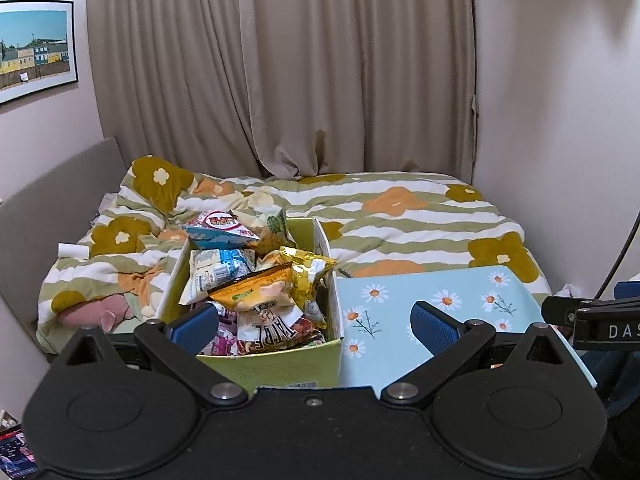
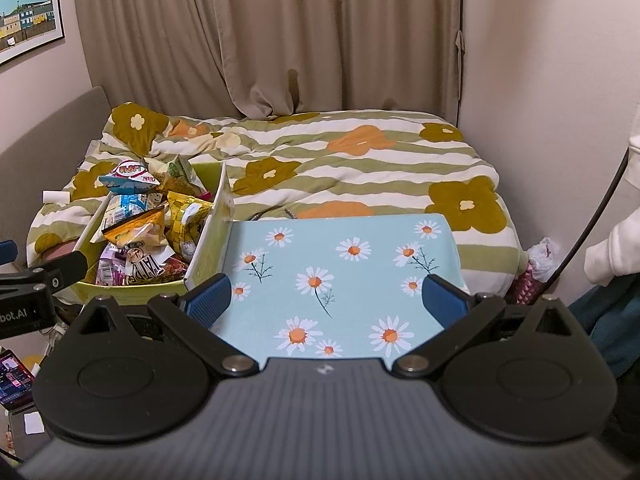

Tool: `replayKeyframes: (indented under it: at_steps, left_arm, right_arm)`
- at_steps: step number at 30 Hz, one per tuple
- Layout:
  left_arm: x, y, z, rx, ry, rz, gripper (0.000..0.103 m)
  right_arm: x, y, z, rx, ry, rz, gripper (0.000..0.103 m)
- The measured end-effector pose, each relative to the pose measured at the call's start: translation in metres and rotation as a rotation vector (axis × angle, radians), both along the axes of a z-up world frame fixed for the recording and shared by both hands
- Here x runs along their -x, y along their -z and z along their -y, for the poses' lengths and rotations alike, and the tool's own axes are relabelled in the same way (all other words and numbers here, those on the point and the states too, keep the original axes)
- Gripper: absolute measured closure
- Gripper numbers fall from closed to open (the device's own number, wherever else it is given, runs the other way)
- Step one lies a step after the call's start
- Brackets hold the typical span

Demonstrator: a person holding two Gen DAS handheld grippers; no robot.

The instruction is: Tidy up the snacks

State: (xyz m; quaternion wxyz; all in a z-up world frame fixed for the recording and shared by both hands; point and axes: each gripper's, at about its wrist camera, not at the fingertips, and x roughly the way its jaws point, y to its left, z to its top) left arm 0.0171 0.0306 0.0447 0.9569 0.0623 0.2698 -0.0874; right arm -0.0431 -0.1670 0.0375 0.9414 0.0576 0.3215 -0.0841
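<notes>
**Snacks sitting heaped in the green box, both grippers hanging released**

The left gripper (image 1: 312, 322) is hovering with its jaws spread wide and empty, the green box (image 1: 280, 368) lying just ahead between them. The snack packets (image 1: 256, 280) are crowding it in a loose heap. The right gripper (image 2: 326, 298) is likewise gaping over the daisy tray (image 2: 340, 248), which is lying bare ahead. This is fitting either snacks gathered in, or snacks awaiting sorting out.
</notes>
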Motion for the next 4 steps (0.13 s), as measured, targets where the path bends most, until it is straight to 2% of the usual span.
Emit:
replayKeyframes:
  at_steps: [4]
  left_arm:
    - [-0.0004,-0.0010,-0.0007,-0.010,-0.009,0.012,0.000]
  right_arm:
    - [-0.0012,0.0003,-0.0031,0.000,0.000,0.000,0.000]
